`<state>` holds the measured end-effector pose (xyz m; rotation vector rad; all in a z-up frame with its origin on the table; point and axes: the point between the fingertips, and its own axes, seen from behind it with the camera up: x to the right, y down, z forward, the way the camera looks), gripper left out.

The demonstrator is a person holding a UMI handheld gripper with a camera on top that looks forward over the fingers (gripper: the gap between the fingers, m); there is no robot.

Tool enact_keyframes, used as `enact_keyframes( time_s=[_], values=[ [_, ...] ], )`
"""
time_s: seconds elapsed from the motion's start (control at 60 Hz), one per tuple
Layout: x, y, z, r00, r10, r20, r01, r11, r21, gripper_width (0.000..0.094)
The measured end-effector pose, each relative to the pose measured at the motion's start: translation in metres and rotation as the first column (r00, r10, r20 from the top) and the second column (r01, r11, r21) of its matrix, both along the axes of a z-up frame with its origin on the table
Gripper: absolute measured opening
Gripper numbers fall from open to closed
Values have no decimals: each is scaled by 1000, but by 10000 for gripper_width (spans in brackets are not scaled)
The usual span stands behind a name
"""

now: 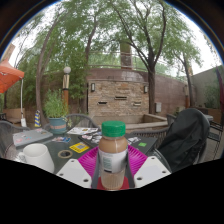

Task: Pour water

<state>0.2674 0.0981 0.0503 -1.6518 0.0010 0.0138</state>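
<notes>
A bottle [113, 155] with a green cap, a white label and a light brown liquid inside stands upright between my fingers. My gripper [113, 165] is shut on it, the magenta pads [89, 160] pressing on both of its sides. A white cup [38, 156] stands on the table [60, 140] to the left of the fingers. What the bottle's base rests on is hidden by the fingers.
A potted plant [55, 110] stands at the back left of the table. A yellow item [79, 147] lies on the table beside the left finger. A dark chair [185, 140] stands to the right. A stone wall [118, 98] and trees are beyond.
</notes>
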Motion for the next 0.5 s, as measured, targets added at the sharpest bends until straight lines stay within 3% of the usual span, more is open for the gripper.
enact_keyframes(
  time_s=[0.067, 0.15, 0.167, 0.5],
  values=[
    [-2, -4, -2, 1000, 10, -11, -10, 1000, -12, 547],
    [-6, -7, -16, 999, 38, -28, -40, 997, -67, 838],
    [-8, -8, -16, 999, 42, -29, -44, 997, -71, 857],
    [-12, -42, -4, 1000, 20, -15, -22, 996, -86, 838]
  ],
)
